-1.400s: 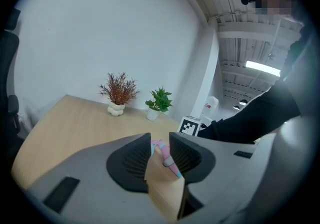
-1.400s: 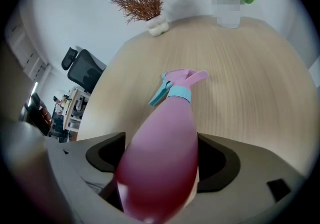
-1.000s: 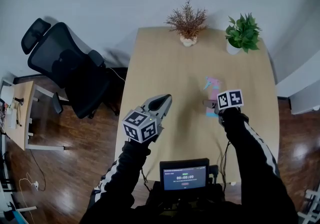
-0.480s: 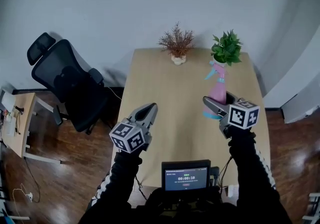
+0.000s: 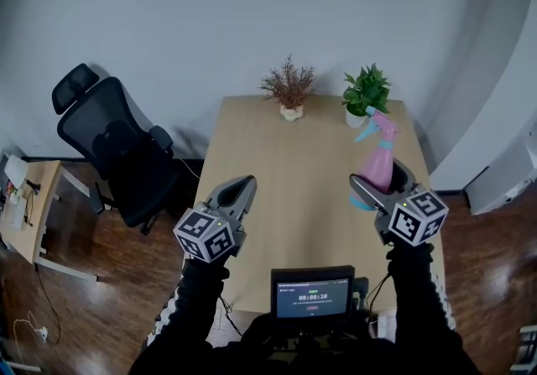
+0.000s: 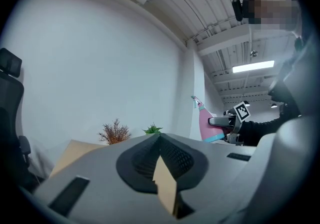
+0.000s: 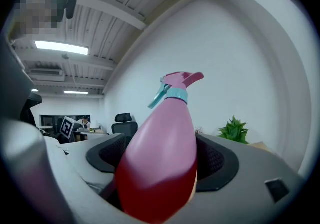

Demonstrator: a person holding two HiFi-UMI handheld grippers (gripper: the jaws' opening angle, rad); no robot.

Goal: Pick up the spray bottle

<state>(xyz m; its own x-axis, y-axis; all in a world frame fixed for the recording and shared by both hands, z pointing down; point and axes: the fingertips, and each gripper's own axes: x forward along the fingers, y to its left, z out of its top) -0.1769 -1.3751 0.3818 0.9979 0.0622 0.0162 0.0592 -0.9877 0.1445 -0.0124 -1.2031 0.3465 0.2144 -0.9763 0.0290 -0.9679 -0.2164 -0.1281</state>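
Observation:
A pink spray bottle (image 5: 375, 165) with a teal collar and trigger is held up off the wooden table (image 5: 294, 172), standing roughly upright. My right gripper (image 5: 376, 184) is shut on its body; in the right gripper view the spray bottle (image 7: 162, 155) fills the space between both jaws. In the left gripper view the spray bottle (image 6: 206, 124) shows at the far right, held by the right gripper (image 6: 222, 122). My left gripper (image 5: 237, 195) is raised at the table's left side, shut with nothing in it, and its jaws meet in the left gripper view (image 6: 161, 168).
A dried brown plant (image 5: 289, 88) and a green potted plant (image 5: 365, 95) stand at the table's far edge. A black office chair (image 5: 117, 147) is left of the table. A small screen (image 5: 312, 294) sits at the near edge. A side desk (image 5: 21, 205) stands at far left.
The right gripper has lifted the spray bottle from lying on the table to held upright, high in the air. The left gripper has also risen and shifted slightly left.

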